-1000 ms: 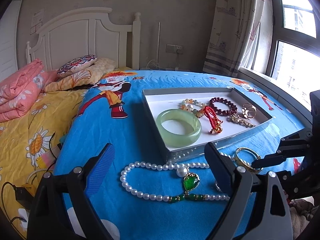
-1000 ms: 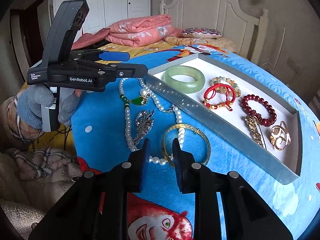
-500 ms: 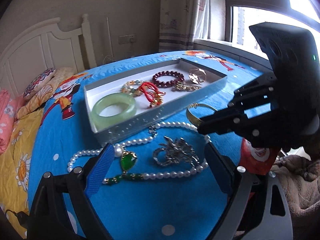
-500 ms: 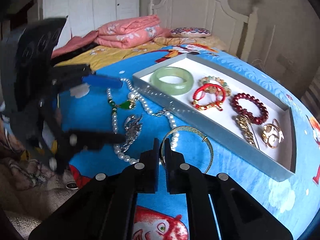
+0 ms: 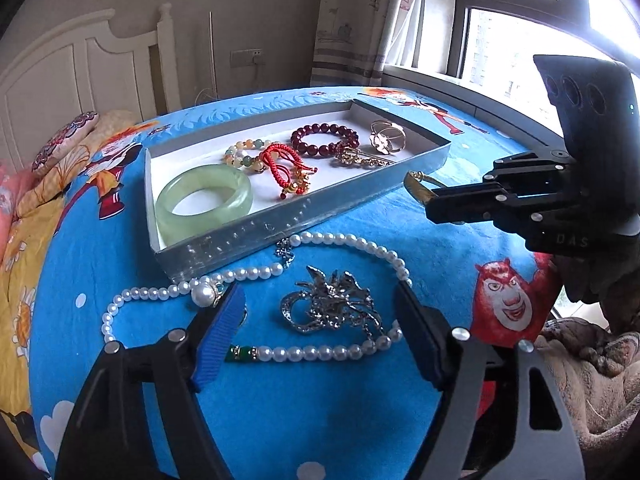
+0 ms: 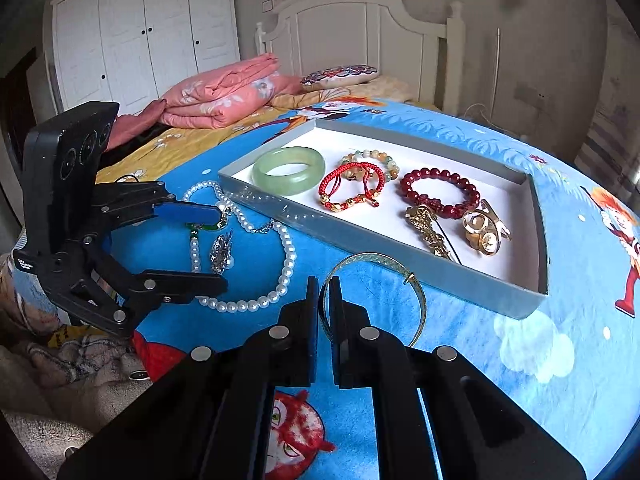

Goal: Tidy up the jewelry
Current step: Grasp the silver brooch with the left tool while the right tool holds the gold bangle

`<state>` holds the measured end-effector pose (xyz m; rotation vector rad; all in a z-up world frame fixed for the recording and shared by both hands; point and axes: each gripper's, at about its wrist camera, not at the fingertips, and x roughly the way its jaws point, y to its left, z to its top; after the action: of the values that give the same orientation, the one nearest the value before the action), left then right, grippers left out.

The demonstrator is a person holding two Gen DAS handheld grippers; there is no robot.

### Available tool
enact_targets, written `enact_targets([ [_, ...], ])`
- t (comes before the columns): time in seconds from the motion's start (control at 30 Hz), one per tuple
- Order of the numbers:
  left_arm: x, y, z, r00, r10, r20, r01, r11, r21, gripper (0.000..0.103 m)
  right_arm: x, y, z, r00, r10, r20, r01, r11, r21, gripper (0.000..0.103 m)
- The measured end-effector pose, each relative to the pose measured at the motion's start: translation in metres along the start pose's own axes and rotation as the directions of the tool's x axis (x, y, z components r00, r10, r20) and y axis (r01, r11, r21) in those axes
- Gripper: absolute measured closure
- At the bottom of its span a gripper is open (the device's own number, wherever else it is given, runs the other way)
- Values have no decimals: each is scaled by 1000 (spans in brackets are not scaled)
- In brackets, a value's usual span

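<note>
My right gripper [image 6: 324, 286] is shut on the rim of a gold bangle [image 6: 404, 274], lifted a little off the blue sheet; it also shows in the left wrist view [image 5: 416, 186]. My left gripper [image 5: 320, 316] is open, its fingers on either side of a silver brooch [image 5: 332, 306] that lies inside a pearl necklace [image 5: 352, 242] with a green pendant. The grey tray [image 6: 400, 252] holds a jade bangle [image 6: 289, 170], a red cord bracelet [image 6: 352, 188], a dark red bead bracelet [image 6: 440, 194], a pale bead bracelet, a gold chain and a gold ring [image 6: 486, 230].
All lies on a bed with a blue cartoon sheet [image 6: 460, 360]. Folded pink blankets [image 6: 224, 96], a pillow and a white headboard are at the far end. A window is to the right in the left wrist view. A knitted blanket [image 5: 592, 364] hangs off the bed's near edge.
My right gripper closed on the gold bangle and raised it slightly. My left gripper swung right and moved down over the brooch, still open.
</note>
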<state>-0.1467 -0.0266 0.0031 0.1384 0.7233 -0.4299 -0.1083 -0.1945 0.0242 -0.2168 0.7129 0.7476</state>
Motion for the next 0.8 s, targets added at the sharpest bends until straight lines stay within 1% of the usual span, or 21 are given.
enact_targets([
  [0.07,0,-1,0,1000,-5,-3,5,1000,8,33,2,2,1,1000,-5,-8,5,1000,-12,97],
  [0.13,3,-2,-1,1000,-12,-18,13,1000,10,40,3,3,2,1000,-8,-10,8,1000,-18,97],
  [0.2,4,-3,-2,1000,-5,-21,5,1000,18,41,3,3,2,1000,-8,-8,8,1000,-14,97],
  [0.3,3,-4,-2,1000,-12,-20,12,999,31,53,4,2,2,1000,-9,-7,9,1000,-9,97],
  [0.37,1,-3,-2,1000,-21,-3,21,1000,17,53,4,2,1,1000,-11,-7,11,1000,-10,97],
  [0.53,-15,7,3,996,-47,79,50,998,-44,53,3,1,0,1000,-14,1,14,1000,1,97],
  [0.67,-27,16,9,992,-27,125,36,997,-70,53,3,0,-1,1000,-19,8,19,1000,7,97],
  [0.8,-31,19,10,989,5,145,7,997,-81,53,2,1,-1,1000,-22,8,22,1000,9,97],
])
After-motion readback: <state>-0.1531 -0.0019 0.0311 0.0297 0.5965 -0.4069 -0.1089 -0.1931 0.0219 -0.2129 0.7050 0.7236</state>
